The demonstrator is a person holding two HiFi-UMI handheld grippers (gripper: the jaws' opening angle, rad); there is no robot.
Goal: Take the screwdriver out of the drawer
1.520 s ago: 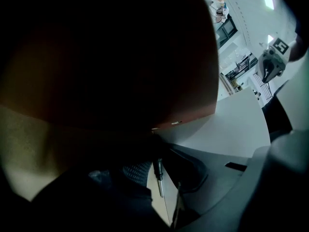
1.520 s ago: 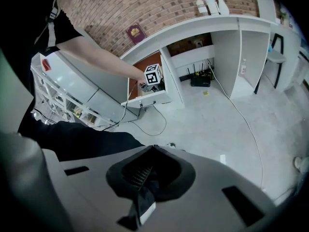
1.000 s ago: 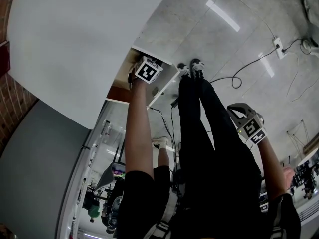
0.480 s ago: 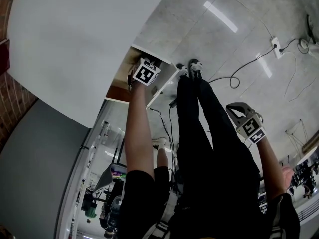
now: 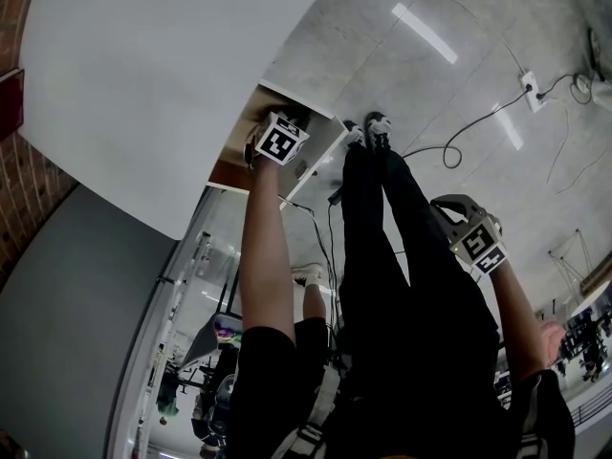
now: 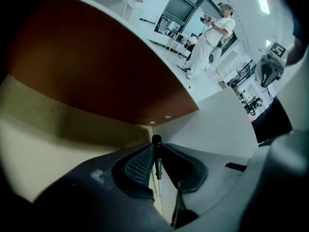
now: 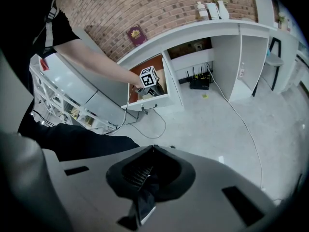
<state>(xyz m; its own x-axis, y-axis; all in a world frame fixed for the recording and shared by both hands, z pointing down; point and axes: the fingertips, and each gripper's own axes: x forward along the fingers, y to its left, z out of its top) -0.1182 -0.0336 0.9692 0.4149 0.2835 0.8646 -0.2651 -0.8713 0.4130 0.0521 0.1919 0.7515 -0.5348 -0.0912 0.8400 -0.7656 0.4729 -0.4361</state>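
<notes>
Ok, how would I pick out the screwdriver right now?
Find the long white counter under the brick wall; one drawer in it stands open, with the left gripper inside. The screwdriver is the thin black stick pinched between that gripper's shut jaws, ending in a fine metal shaft; nothing else slim and dark shows there.

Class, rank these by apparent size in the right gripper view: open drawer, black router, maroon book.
Largest: open drawer.
Then black router and maroon book, which look nearly alike, so unranked.
</notes>
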